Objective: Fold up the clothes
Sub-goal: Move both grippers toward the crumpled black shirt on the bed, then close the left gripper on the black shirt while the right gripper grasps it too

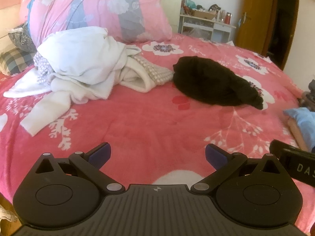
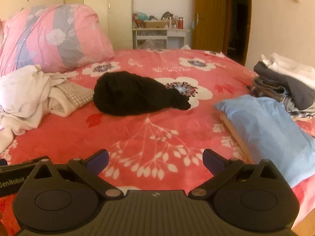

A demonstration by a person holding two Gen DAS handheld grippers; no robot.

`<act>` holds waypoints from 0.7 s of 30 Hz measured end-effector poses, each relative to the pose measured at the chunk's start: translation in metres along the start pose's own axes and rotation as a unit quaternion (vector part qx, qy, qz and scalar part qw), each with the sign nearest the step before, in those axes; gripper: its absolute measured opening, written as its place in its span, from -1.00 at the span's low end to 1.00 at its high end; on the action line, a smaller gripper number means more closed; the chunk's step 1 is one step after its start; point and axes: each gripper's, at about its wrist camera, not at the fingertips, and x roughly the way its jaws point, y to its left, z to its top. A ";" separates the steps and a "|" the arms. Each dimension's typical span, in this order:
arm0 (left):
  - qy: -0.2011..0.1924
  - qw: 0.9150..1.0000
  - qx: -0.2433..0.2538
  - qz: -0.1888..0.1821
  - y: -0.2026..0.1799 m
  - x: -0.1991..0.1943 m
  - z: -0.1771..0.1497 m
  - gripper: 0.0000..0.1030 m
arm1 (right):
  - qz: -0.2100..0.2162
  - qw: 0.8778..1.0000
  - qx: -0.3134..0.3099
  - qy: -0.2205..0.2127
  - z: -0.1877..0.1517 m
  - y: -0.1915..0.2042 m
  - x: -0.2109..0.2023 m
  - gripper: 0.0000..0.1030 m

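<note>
Between garments: left gripper (image 1: 157, 155) and right gripper (image 2: 155, 161) both spread wide and empty over the bed (image 2: 157, 137); black garment (image 2: 133, 96) bunched mid-bed, likely next to grasp and spread.

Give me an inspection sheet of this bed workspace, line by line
Surface: pink floral bedspread, middle bare.
Job's things: black garment bunched; white clothes pile unfolded; folded stack at right edge.
Clutter: light blue pillow; pink quilt bundle.
Grippers: left gripper and right gripper open, empty, above the bedspread.
Cables: nothing seen.
Surroundings: white shelf unit, wooden door.
</note>
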 end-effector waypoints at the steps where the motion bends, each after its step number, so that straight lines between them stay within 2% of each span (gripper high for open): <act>1: 0.002 1.000 0.001 0.001 0.000 0.005 0.001 1.00 | -0.001 1.000 0.001 0.001 -0.001 -0.001 0.005 1.00; 7: 0.001 1.000 0.012 -0.007 -0.007 0.039 0.013 1.00 | 0.001 1.000 0.010 -0.011 0.002 -0.019 0.035 1.00; 11: -0.011 0.999 0.028 -0.022 -0.017 0.065 0.032 1.00 | 0.012 1.000 -0.004 -0.025 0.014 -0.032 0.066 1.00; 17: -0.053 0.996 0.046 -0.059 -0.042 0.116 0.078 0.98 | 0.051 0.996 -0.025 -0.067 0.052 -0.049 0.125 1.00; 21: -0.057 0.993 0.065 -0.079 -0.063 0.160 0.107 0.86 | 0.076 0.993 -0.043 -0.077 0.081 -0.052 0.175 1.00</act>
